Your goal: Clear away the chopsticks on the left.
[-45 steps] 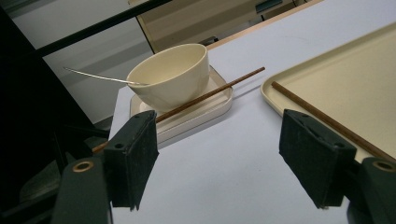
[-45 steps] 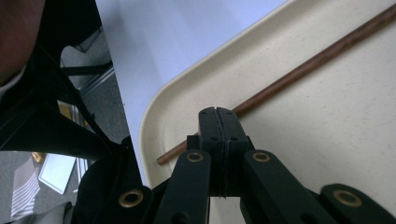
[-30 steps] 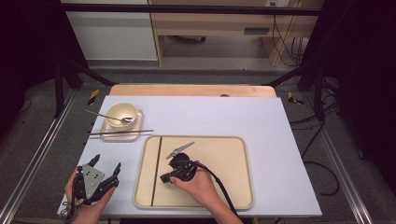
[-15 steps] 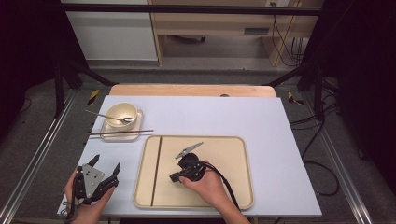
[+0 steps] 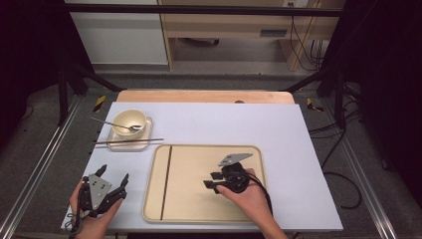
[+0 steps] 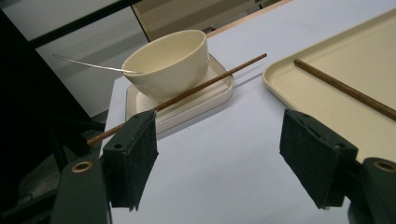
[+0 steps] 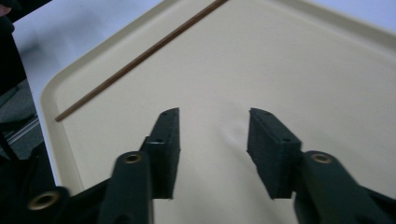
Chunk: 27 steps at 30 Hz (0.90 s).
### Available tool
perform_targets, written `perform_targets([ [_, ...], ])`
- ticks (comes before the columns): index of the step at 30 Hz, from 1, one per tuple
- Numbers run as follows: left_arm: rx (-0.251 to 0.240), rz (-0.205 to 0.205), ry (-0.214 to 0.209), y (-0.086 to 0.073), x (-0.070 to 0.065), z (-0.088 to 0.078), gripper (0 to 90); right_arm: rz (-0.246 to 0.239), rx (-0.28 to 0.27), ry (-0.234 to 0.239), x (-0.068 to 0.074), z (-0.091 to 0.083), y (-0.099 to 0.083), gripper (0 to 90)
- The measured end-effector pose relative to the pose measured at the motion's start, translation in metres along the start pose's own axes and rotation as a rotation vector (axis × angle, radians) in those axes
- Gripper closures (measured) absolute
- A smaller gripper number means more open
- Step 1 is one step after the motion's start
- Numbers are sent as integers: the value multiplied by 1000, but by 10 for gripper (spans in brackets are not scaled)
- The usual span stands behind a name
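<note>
A beige tray lies at the front middle of the white table. One brown chopstick rests along the tray's left side. A second chopstick lies across a small plate that carries a cream bowl with a metal spoon in it. My right gripper hovers over the tray's middle, pointing left. Its jaws have just been opening and nothing is between them. My left gripper stays open at the front left, facing the bowl, and holds nothing.
The table's wooden far edge runs behind the white mat. Black frame legs stand at both back corners. From the right gripper a cable trails back over the hand. A metal rail runs along the table's left side.
My right gripper has moved right across the tray, away from the chopstick lying there, and its jaws have opened. The left gripper has stayed in place.
</note>
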<state>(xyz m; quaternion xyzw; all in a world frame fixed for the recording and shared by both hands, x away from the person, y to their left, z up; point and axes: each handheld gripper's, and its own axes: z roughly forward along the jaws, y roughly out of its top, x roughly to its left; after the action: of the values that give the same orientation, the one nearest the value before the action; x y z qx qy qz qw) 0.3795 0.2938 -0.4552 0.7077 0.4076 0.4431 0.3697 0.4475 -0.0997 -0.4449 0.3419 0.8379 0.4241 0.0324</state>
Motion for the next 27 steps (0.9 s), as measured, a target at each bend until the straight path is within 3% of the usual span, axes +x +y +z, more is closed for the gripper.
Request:
perform_targets([
  [1, -6, -12, -4, 0, 1, 0, 272, 8, -14, -12, -4, -8, -3, 479],
  [6, 48, 44, -12, 4, 11, 9, 266, 20, -89, -46, -28, -52, -25, 343],
  [10, 97, 155, -3, 14, 22, 15, 261, 29, -142, -103, -44, -78, -42, 334],
  [13, 146, 219, -26, 24, 33, 20, 255, 24, -192, -182, -53, -94, -58, 354],
  [16, 204, 293, -58, 33, 43, 27, 249, -1, -262, -266, -57, -104, -72, 282],
  [20, 254, 398, -89, 43, 49, 34, 259, -55, -302, -417, -56, -110, -81, 160],
  [24, 290, 499, -120, 51, 50, 42, 296, -81, -321, -481, -59, -111, -87, 149],
  [27, 326, 565, -136, 56, 51, 47, 328, -89, -347, -500, -60, -112, -87, 181],
])
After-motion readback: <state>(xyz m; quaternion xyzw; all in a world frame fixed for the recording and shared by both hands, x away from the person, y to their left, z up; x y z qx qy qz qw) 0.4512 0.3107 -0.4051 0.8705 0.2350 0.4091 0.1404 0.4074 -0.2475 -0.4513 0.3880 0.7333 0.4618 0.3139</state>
